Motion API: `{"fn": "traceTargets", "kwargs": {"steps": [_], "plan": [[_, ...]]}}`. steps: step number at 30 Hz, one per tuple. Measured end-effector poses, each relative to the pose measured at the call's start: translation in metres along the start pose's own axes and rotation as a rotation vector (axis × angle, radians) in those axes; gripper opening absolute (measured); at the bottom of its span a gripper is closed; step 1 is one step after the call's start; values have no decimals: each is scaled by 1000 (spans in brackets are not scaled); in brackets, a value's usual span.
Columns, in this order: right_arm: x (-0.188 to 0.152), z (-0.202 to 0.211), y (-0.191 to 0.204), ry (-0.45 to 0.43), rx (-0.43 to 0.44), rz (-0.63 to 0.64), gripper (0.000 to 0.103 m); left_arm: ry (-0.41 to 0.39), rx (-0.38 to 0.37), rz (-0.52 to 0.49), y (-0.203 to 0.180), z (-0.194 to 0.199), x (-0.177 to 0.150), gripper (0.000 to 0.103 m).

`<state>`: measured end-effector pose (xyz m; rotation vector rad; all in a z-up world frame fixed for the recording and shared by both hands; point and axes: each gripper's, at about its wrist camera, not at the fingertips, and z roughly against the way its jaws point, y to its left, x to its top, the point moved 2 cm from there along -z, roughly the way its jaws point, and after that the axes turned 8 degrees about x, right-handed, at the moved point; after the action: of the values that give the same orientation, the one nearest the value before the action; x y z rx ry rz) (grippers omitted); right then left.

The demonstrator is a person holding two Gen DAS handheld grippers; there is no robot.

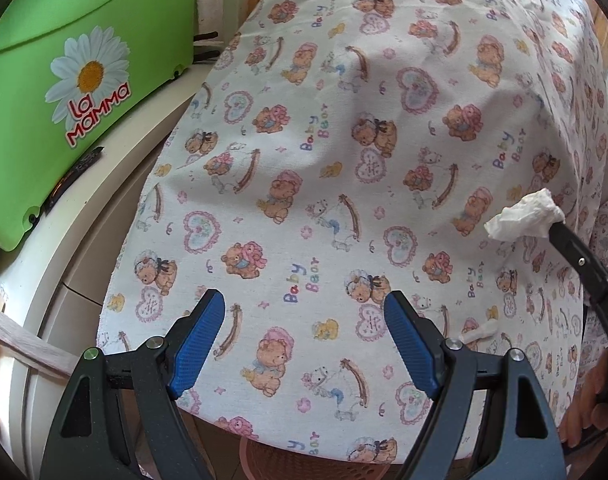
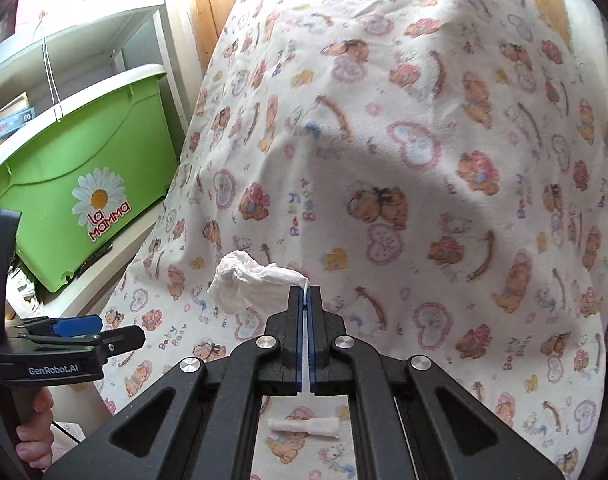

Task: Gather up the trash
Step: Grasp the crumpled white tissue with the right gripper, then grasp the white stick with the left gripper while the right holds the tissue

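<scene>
My right gripper (image 2: pixel 309 294) clenched on tissue (image 2: pixel 248 278), lifted above cloth (image 2: pixel 424 200). My left gripper (image 1: pixel 304 312) released, empty. Paper roll (image 2: pixel 304 428) lies on cloth.

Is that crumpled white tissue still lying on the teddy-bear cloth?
No, the right gripper has its jaws shut on the tissue and holds it above the cloth.
</scene>
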<state>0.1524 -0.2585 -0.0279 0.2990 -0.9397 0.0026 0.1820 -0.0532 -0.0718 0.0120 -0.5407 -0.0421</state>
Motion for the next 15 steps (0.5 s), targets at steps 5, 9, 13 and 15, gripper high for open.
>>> {"fn": "traceTargets", "kwargs": {"steps": [5,9,13,15], "plan": [[-2,20,-37,39,-122,-19,2,18,-39,-79,-32,-4,-9,77],[-6,29,-67,56,-166,-62,2,30,-75,-183,-69,-2,-22,72],[-10,36,-81,65,-192,-63,2,26,-93,-284,-107,1,-40,67],[-11,41,-85,67,-182,-73,2,26,-95,-297,-121,-1,-46,67]]}}
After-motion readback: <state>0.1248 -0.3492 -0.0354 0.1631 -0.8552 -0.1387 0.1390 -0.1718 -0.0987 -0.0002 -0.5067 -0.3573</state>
